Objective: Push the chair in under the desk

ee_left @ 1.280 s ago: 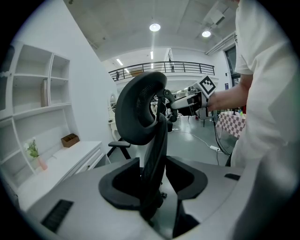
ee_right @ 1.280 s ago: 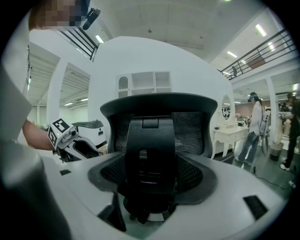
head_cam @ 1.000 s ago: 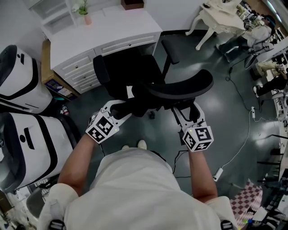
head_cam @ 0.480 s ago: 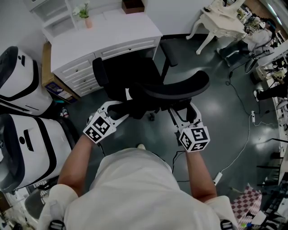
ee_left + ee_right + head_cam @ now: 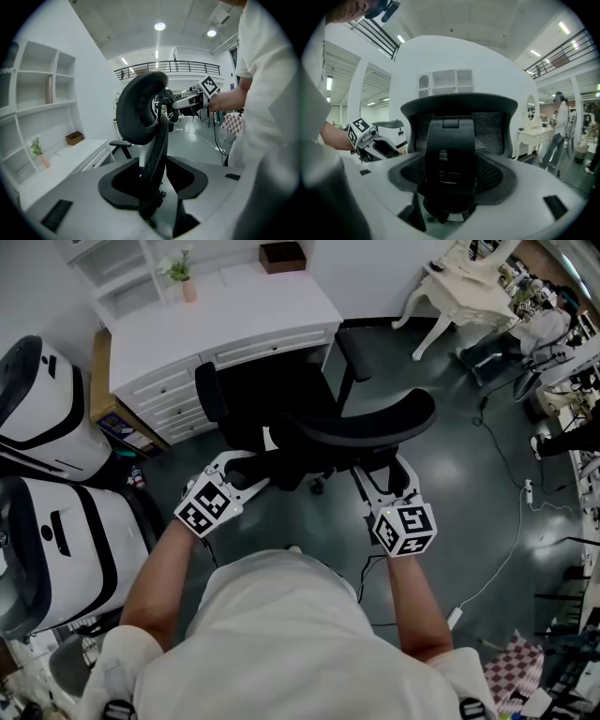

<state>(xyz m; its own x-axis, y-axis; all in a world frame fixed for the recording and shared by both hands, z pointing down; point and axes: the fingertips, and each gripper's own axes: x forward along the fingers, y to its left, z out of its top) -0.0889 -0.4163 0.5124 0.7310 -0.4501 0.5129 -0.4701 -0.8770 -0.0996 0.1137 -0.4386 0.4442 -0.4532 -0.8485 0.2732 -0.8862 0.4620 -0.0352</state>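
Observation:
A black office chair (image 5: pixel 281 395) faces the white desk (image 5: pixel 225 310), its seat partly under the desk's edge. Its curved backrest (image 5: pixel 370 423) is toward me. My left gripper (image 5: pixel 246 470) is at the backrest's left edge. In the left gripper view that edge (image 5: pixel 157 145) runs between the wide jaws, with gaps on both sides. My right gripper (image 5: pixel 384 472) is behind the backrest's right part. The right gripper view shows the chair's back spine (image 5: pixel 451 154) between its open jaws, with mesh visible on either side.
Two white pod-shaped machines (image 5: pixel 42 404) (image 5: pixel 52 549) stand at the left. A white ornate table (image 5: pixel 464 282) stands at the back right. Cables (image 5: pixel 511 540) and a power strip (image 5: pixel 456 617) lie on the grey floor. A small plant (image 5: pixel 180 268) and a brown box (image 5: pixel 283 256) sit on the desk.
The chair and both grippers have shifted a little toward the desk. My shoes, seen earlier below the chair, are now almost hidden under my body.

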